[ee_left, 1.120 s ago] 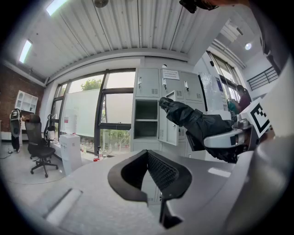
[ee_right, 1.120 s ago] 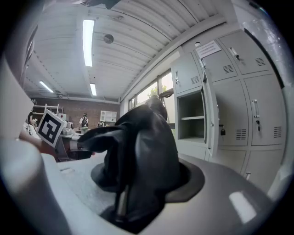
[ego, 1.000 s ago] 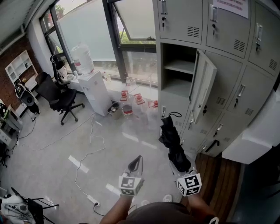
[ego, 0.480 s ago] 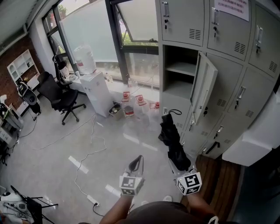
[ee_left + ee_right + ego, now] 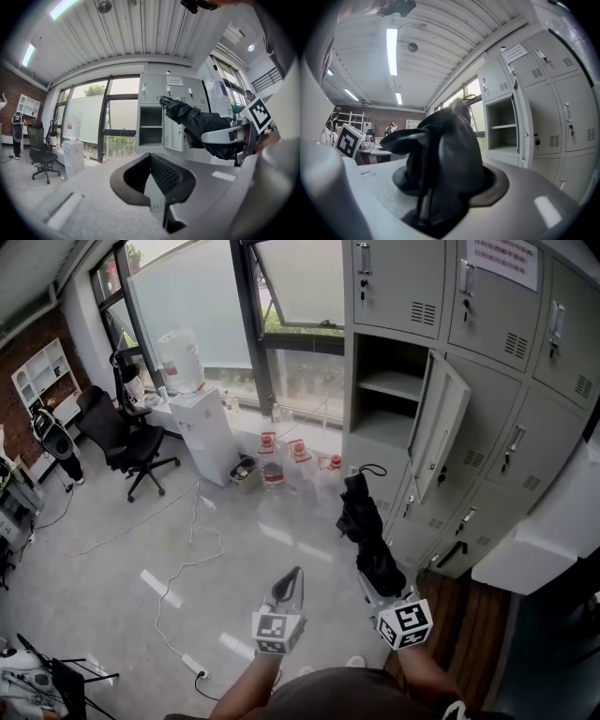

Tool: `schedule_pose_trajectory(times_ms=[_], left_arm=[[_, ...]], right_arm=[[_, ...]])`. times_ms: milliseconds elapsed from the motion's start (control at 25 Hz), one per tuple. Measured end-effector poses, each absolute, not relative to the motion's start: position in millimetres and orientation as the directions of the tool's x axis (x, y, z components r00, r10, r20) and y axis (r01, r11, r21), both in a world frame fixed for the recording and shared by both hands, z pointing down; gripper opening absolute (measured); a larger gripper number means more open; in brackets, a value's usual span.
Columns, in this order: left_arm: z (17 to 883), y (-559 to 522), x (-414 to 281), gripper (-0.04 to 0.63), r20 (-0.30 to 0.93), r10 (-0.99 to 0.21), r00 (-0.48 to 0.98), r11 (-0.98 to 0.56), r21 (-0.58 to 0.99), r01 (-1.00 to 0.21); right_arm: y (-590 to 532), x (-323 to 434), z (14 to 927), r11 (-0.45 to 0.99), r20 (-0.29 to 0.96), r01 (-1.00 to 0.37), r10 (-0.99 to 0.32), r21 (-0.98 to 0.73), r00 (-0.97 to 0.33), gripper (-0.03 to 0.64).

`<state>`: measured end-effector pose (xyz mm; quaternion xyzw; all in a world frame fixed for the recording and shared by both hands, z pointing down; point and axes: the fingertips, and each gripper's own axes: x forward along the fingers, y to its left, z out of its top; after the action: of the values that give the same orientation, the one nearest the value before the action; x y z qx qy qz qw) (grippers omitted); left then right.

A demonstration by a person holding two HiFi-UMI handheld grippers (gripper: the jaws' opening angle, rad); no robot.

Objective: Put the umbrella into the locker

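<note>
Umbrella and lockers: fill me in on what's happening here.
A person holds a gripper in each hand. The right gripper is clamped on a folded black umbrella, which points toward the open locker; its door stands swung out. The umbrella is not yet inside. The left gripper is shut with nothing in it, beside the right one.

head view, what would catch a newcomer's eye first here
A black folded umbrella stands out mid-frame, clamped in the right hand-held gripper and pointing toward the grey lockers. Just beyond it, one locker compartment gapes open, its door swung aside. A water dispenser stands by the window at left.
</note>
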<state>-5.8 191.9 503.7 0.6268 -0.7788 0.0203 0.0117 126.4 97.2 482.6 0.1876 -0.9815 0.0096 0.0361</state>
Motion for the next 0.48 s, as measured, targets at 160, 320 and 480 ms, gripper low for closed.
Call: schedule_pose_trajectory(times_ms=[160,320,480], left_arm=[[505.2,206.0,-12.6,0.005,0.042,-0.976,-0.213,0.212,-0.016,-0.977],[507.9,223.1,-19.7,0.005,0.045,-0.977,-0.208,0.207,-0.017,-0.978],[512.2,238.5,-23.7,0.005,0.05,-0.978,-0.202,0.202,-0.012,-0.979]], right_arm=[[110.7,119.3,483.3,0.931,0.079,-0.365,-0.363,-0.01,-0.929,0.23],[126.7,112.9,486.2,0.929,0.082,-0.369,-0.367,-0.019,-0.927,0.23],[139.9,107.9,488.7,0.926,0.088,-0.376,-0.374,-0.017,-0.923,0.23]])
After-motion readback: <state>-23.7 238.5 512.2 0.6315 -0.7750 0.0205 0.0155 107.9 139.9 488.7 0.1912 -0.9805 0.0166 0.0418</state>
